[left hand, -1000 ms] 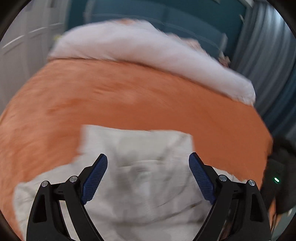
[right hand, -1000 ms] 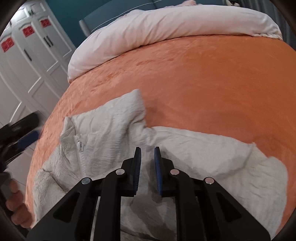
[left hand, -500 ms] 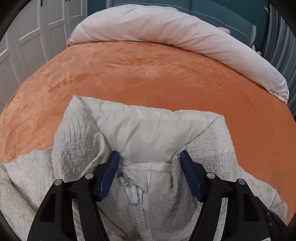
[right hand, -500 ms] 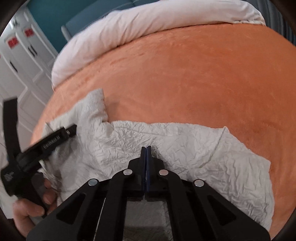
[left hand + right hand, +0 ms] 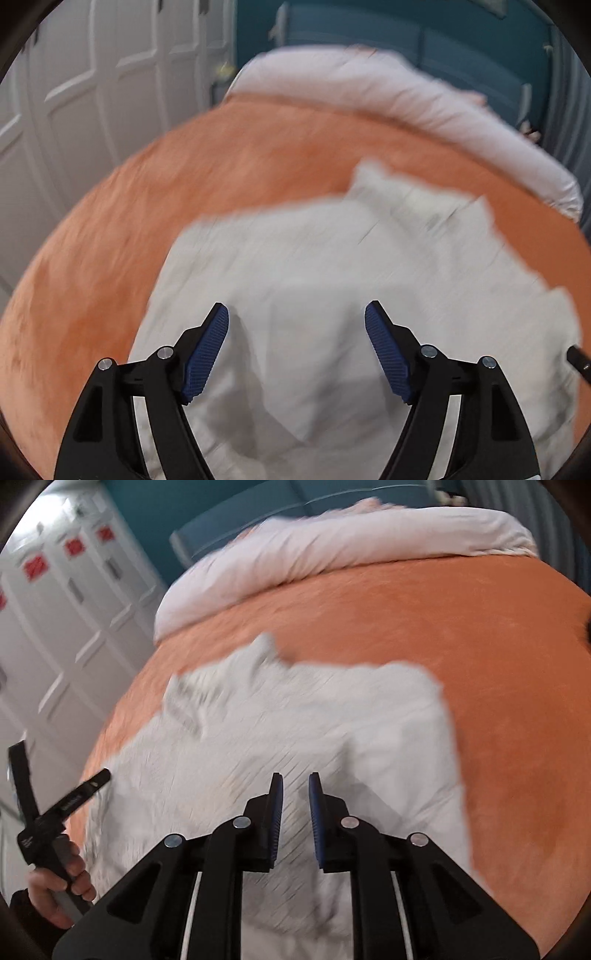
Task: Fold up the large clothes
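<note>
jacket: soft, light, crinkled, will sag | you take the hem edge at 6 o'clock | left gripper fingers wide apart, empty | right gripper fingers slightly apart, holding nothing

Orange bedspread across a bed, pale pink duvet bunched along its far edge. White panelled wardrobe doors to the left, bearing red labels, apparently stickers. Teal wall behind.
</note>
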`<state>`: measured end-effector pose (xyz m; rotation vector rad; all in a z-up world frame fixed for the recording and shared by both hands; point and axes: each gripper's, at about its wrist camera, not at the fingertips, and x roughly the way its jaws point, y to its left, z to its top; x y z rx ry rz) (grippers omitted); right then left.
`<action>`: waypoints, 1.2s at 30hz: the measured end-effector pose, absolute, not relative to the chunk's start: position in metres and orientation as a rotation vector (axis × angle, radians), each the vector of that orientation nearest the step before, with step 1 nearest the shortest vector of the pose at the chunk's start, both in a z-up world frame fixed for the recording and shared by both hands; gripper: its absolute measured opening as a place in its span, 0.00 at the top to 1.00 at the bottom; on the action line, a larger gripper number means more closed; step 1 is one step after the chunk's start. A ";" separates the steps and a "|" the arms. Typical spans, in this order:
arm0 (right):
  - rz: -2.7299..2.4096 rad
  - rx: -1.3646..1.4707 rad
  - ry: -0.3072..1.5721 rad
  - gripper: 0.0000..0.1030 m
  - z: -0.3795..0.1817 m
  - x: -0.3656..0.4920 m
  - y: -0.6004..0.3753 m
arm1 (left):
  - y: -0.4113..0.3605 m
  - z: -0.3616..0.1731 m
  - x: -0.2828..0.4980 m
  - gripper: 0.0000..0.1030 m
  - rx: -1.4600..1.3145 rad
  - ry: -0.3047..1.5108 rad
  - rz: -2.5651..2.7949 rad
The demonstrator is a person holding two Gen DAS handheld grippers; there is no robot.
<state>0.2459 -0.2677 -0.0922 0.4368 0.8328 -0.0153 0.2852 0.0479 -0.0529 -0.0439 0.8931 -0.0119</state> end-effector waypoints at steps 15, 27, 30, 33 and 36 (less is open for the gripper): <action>-0.149 0.420 0.935 0.50 -0.058 0.086 -0.310 | 0.149 -0.018 0.185 0.15 -0.121 0.966 -0.004; -0.041 0.472 1.099 0.28 -0.081 -0.105 -0.287 | 0.242 -0.045 0.017 0.14 -0.269 1.207 -0.059; -0.032 0.485 1.088 0.24 -0.083 -0.108 -0.275 | 0.243 -0.049 0.002 0.13 -0.301 1.173 -0.055; -0.022 0.424 1.099 0.21 -0.083 -0.100 -0.259 | 0.231 -0.049 0.000 0.13 -0.310 1.176 -0.101; -0.019 0.397 1.107 0.20 -0.085 -0.094 -0.254 | 0.220 -0.052 0.005 0.17 -0.318 1.203 -0.162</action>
